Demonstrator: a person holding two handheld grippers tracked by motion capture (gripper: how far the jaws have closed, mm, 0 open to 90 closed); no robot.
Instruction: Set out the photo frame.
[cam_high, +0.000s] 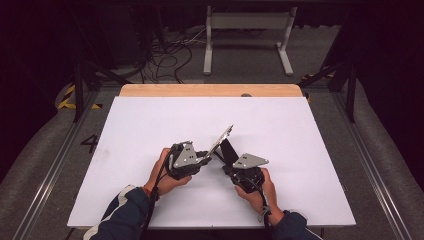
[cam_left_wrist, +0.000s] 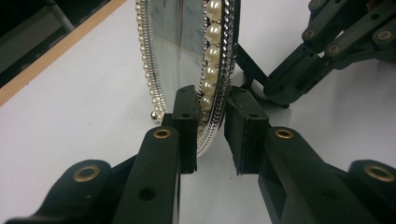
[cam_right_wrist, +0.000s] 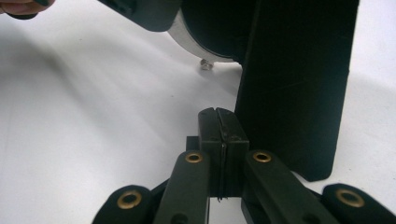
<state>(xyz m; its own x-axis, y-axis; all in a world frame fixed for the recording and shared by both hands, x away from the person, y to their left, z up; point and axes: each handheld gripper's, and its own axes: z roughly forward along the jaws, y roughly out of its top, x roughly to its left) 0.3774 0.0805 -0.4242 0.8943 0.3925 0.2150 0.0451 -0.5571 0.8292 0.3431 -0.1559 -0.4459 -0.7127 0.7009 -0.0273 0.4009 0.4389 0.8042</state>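
Observation:
An oval picture frame (cam_high: 220, 140) rimmed with pearls (cam_left_wrist: 212, 56) and silver beading stands tilted on the white table (cam_high: 150, 125), propped by a black back stand (cam_high: 229, 151). My left gripper (cam_high: 206, 156) comes in from the left and is shut on the frame's lower rim (cam_left_wrist: 208, 125), one pad on each face. My right gripper (cam_high: 228, 168) sits just behind the frame, shut with its pads (cam_right_wrist: 223, 133) pressed together and nothing between them. It rests low beside the black stand (cam_right_wrist: 294, 93). In the left gripper view, the right gripper (cam_left_wrist: 287, 91) lies beyond the frame at the upper right.
A wooden strip (cam_high: 210, 90) borders the table's far edge. Beyond it a white metal stand (cam_high: 247, 30) and loose cables (cam_high: 170, 55) lie on the floor. Metal rails (cam_high: 372, 170) run along both sides of the table.

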